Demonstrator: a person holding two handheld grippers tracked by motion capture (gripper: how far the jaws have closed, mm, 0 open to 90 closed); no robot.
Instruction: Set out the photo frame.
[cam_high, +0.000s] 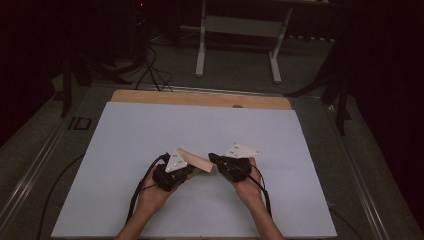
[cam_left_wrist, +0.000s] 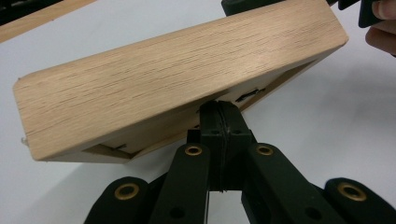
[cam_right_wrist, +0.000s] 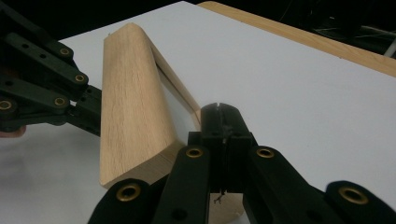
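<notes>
I can make out "ID" in pale letters on the dark floor strip (cam_high: 80, 123) left of the table. The small marks on the grippers' grey plates (cam_high: 176, 160) are too small to read.

One wooden frame (cam_high: 200, 161) (light oak), two claws, one white table (cam_high: 125, 130).

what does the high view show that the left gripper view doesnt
High view alone: both forearms, the grey three-cornered plates on the grippers, the whole white board, and the floor and a stand's legs beyond. Left gripper view alone: the wooden frame up close, its grain, the recessed underside, and the left gripper shut on its lower edge. Both: the wooden frame held between the left gripper and the right gripper above the white board.
</notes>
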